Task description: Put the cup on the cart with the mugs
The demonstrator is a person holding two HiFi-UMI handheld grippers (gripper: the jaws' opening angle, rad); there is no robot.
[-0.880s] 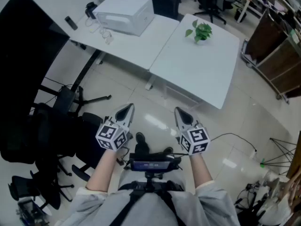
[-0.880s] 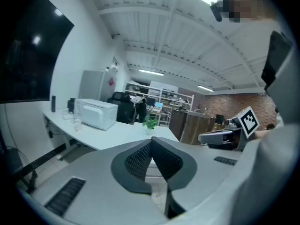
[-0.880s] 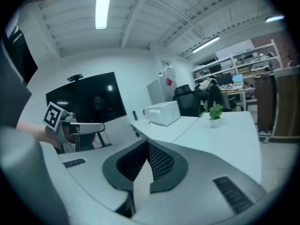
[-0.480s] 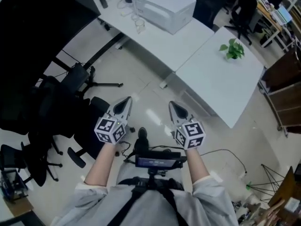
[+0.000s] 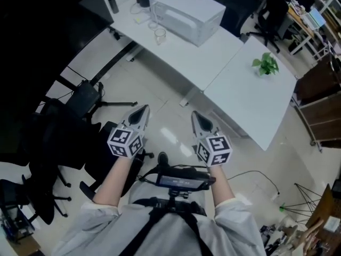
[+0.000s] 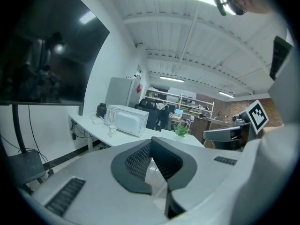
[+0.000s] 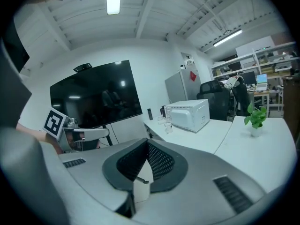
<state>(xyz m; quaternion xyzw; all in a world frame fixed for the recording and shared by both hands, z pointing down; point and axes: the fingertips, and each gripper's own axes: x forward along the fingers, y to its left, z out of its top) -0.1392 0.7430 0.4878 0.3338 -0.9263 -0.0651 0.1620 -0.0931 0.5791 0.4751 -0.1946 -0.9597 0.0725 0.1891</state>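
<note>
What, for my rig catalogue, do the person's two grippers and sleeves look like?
Both the left gripper and the right gripper have pale grey, pointed jaws lined with dark, mesh-textured pads. Each carries a white cube printed with black square markers. The person wears light grey sleeves that end above the forearms, with black chest straps below a dark device.

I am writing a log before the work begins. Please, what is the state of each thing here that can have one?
left tongs: shut, empty
right tongs: shut, empty
cup: upright
microwave: door closed
potted plant: upright
screen: dark
</note>
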